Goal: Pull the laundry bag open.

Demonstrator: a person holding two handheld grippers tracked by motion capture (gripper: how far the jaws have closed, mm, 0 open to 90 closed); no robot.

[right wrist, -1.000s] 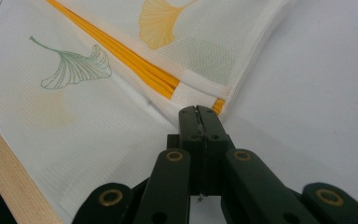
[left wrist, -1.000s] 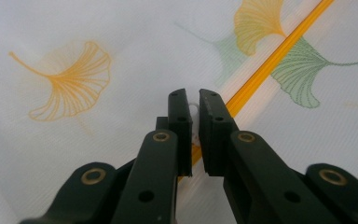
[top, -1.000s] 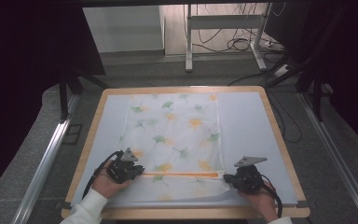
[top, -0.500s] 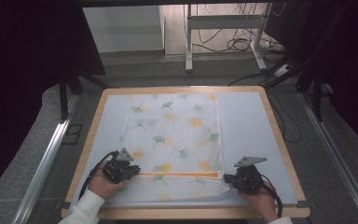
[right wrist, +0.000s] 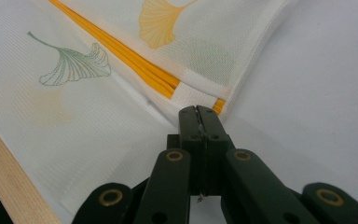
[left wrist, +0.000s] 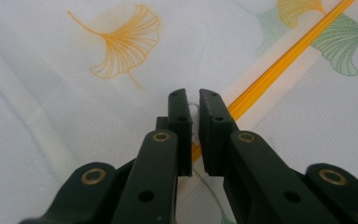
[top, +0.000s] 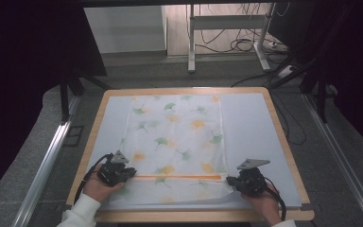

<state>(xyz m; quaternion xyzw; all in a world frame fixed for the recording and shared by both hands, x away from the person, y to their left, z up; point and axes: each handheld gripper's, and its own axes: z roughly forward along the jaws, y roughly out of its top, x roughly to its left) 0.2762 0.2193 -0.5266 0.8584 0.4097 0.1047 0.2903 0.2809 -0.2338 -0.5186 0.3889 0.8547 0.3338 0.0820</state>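
Ginkgo-print cloth (top: 175,137) spread on counter (top: 283,142), near hem folded over; left hand-held gripper (left wrist: 195,109) and right hand-held gripper (right wrist: 199,113) clamped on its corners; further folding judged outstanding.

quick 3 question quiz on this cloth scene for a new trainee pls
1. True or false: the left claw is at the left end of the orange stripe on the cloth.
2. Which is printed on the cloth? A) ginkgo leaves B) stars C) checks
3. In the right gripper view, how do the jaws of the right claw stand?

Key
1. True.
2. A; orange and green leaves.
3. Closed together, at the cloth's corner beside the stripe's end; whether cloth is pinched between them cannot be told.
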